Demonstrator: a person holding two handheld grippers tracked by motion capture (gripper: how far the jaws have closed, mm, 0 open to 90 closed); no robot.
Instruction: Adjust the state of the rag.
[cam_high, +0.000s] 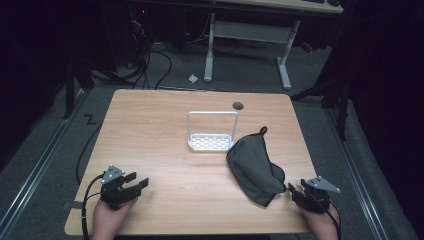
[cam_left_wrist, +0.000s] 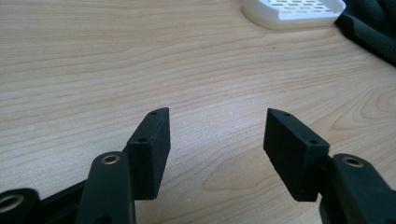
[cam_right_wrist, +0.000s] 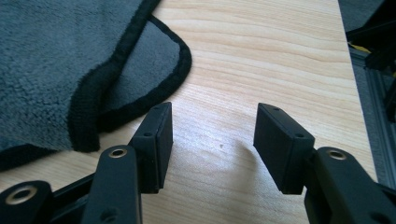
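Light wooden table (cam_high: 165, 150), bare between my hands. Crumpled grey cloth with black hem (cam_high: 255, 167) lies near its right edge, beside white slotted plastic rack (cam_high: 212, 131). My right gripper (cam_high: 296, 192), just beside the cloth, and left gripper (cam_high: 137, 183) both gape, holding nothing.

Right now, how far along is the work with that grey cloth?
Nothing looks done yet. The grey cloth lies crumpled on the table beside the white rack. Both tools are open and hold nothing; the right tool sits just off the cloth's edge, the left tool rests apart. Grasping and handling the cloth remain.
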